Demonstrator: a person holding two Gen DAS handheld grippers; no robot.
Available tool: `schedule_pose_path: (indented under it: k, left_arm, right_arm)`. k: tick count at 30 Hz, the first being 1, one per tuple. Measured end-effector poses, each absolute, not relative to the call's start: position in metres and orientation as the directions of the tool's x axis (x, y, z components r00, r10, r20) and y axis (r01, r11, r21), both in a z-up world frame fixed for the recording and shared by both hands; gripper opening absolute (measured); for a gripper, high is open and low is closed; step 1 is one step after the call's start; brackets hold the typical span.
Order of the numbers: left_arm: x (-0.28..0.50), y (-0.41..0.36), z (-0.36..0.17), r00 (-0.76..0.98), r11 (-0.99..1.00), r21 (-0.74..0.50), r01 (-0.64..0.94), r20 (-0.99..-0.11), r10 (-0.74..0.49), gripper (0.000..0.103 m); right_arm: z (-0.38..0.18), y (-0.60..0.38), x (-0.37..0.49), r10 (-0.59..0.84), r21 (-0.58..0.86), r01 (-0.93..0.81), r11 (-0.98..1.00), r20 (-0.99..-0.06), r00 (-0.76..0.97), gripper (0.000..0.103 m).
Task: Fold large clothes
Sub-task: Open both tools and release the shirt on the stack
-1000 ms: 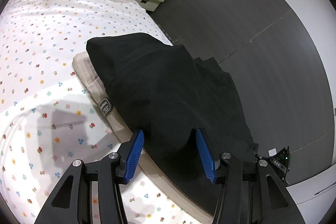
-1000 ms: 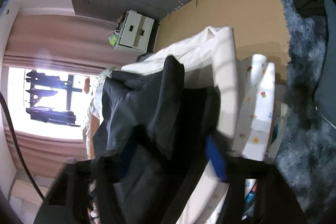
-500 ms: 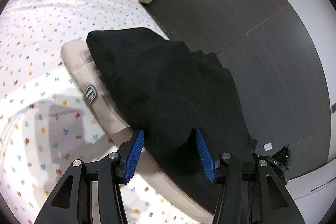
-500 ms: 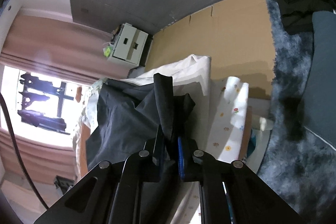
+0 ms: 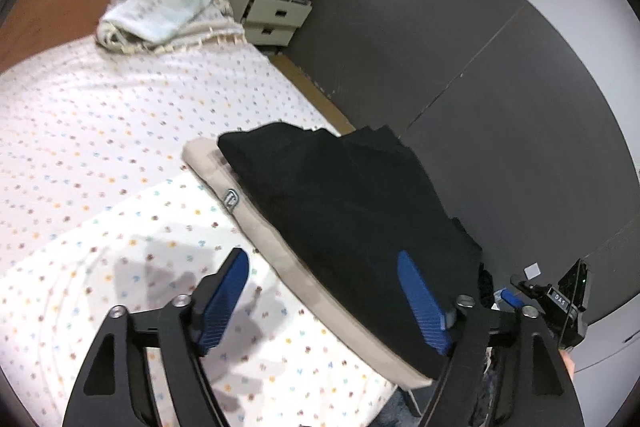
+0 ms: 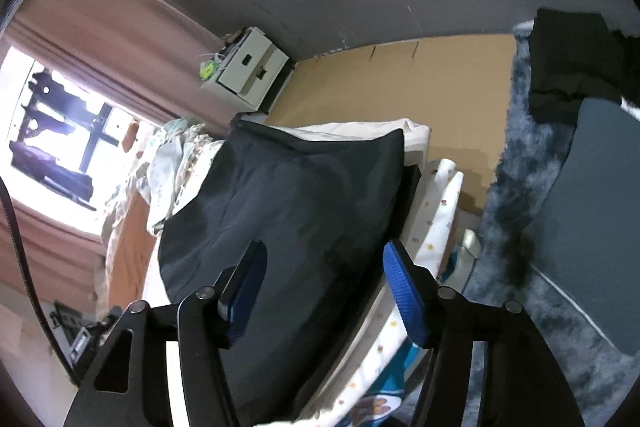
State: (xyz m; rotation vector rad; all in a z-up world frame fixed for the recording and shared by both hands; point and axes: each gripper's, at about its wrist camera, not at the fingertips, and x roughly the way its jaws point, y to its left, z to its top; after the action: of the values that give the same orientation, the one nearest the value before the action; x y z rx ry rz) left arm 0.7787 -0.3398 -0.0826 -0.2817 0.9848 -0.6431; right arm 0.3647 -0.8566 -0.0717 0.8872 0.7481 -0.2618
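A folded black garment (image 5: 348,195) lies on a folded beige garment (image 5: 256,215) at the right edge of the bed (image 5: 100,147). My left gripper (image 5: 324,291) hovers above their near end, its jaws opening, nothing pressed between the blue pads (image 5: 224,291). In the right wrist view the same black garment (image 6: 288,203) lies below my right gripper (image 6: 324,287). Its jaws are opening too, and the cloth lies free of the pads (image 6: 402,291).
A crumpled light blanket (image 5: 160,11) sits at the bed's head by a white drawer unit (image 5: 276,15). A dark wall (image 5: 500,87) runs along the bed's right side. On the floor lie a grey shaggy rug (image 6: 520,227) and dark clothes (image 6: 576,55).
Both grippers let go of the black garment, opened wider and rose away from it. The right gripper had been pinching a fold of the cloth half a second ago.
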Motion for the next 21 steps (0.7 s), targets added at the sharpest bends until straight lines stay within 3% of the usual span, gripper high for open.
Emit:
schedule_pose_path:
  k: [4, 7, 21]
  left_arm:
    - [0.752, -0.323, -0.055, 0.446, 0.795, -0.459, 0.396, -0.661, -0.604, 0.090]
    - [0.732, -0.306, -0.034, 0.502, 0.802, -0.448, 0.395, -0.626, -0.597, 0.100]
    - [0.643, -0.242, 0.017, 0.638, 0.856, -0.323, 0.404, -0.571, -0.517, 0.102]
  right_arm:
    - [-0.049, -0.839, 0.350, 0.070, 0.585, 0.492, 0.644, -0.686, 0.724, 0.090]
    - [-0.035, -0.831, 0.339, 0.067, 0.605, 0.485, 0.632, -0.666, 0.743, 0.103]
    - [0.023, -0.759, 0.303, 0.003, 0.498, 0.426, 0.756, -0.653, 0.757, 0.103]
